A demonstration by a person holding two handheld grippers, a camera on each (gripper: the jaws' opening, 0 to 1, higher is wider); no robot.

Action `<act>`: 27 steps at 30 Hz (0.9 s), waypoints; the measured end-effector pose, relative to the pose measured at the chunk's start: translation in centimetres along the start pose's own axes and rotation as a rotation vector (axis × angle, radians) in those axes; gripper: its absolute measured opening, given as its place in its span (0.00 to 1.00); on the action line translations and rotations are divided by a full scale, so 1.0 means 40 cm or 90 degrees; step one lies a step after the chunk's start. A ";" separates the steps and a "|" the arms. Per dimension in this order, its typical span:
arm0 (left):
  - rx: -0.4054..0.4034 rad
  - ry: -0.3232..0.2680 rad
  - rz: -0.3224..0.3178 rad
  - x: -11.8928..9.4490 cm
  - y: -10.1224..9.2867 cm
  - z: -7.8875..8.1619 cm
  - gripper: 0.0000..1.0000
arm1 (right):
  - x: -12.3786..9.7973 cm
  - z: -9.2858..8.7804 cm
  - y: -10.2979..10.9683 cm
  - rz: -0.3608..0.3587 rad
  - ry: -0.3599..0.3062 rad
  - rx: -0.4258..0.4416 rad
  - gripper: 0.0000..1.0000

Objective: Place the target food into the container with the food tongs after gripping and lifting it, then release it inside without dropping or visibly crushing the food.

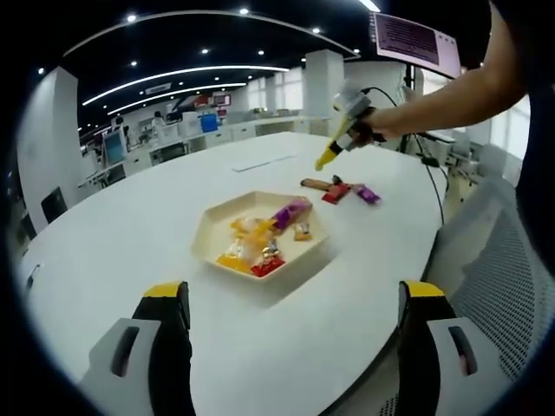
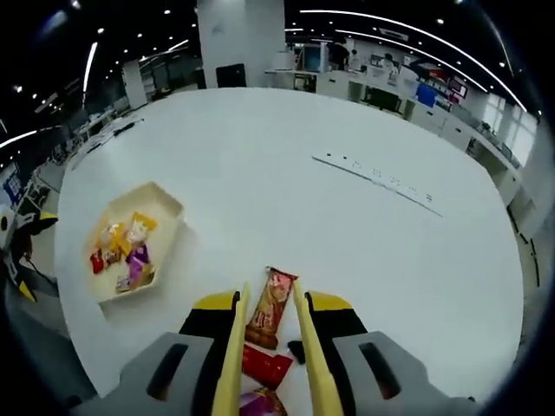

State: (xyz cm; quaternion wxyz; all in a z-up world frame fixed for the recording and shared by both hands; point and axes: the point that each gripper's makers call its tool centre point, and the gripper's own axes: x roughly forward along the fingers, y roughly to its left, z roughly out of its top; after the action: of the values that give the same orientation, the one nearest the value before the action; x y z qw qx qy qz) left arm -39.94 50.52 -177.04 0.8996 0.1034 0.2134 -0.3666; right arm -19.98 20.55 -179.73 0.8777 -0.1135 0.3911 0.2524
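On the white tabletop (image 1: 121,234) sits a cream hexagonal tray (image 1: 208,236) holding several wrapped snacks (image 1: 260,238) in orange, yellow, red and purple wrappers. In the right gripper view the same tray (image 2: 165,208) lies well off to the left, its wrapped snacks (image 2: 126,247) bunched toward the middle.

The target food is a brown snack bar (image 2: 270,309), a long flat packet with a crimped end and an orange-red printed picture on its glossy wrapper. It lies flat on the tabletop (image 2: 347,243), well apart from the tray. The right gripper (image 2: 269,299) holds yellow food tongs (image 2: 231,364), whose two slim arms run along either side of the bar. The tong arms stand narrow and close beside the bar's edges; whether they actually press on it cannot be told. Just behind the bar lie a red packet (image 2: 264,366) and a purple packet (image 2: 262,403), both between the tong arms.

In the left gripper view the right gripper (image 1: 328,159) appears in a person's hand (image 1: 381,128), tongs (image 1: 334,152) pointing down at the brown snack bar (image 1: 316,184), with the red packet (image 1: 336,193) and purple packet (image 1: 367,194) beside it.

The left gripper (image 1: 295,299) hovers on the near side of the tray, its fingers (image 1: 169,303) spread wide and holding nothing.

A long white strip (image 2: 377,182) lies farther across the tabletop.
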 end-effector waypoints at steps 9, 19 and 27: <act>-0.002 0.002 0.001 0.000 0.001 -0.002 0.96 | 0.044 -0.022 0.004 -0.007 0.036 0.000 0.29; -0.003 0.000 0.003 0.000 0.003 -0.001 0.95 | 0.071 -0.056 -0.002 -0.024 0.085 0.036 0.29; -0.006 0.000 0.001 0.001 0.002 -0.001 0.95 | 0.078 -0.071 0.001 -0.021 0.110 0.002 0.28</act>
State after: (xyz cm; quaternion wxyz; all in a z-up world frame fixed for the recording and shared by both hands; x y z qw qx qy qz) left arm -39.89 50.55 -177.06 0.9003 0.0996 0.2150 -0.3652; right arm -20.01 20.58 -183.95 0.8448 -0.1397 0.4642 0.2266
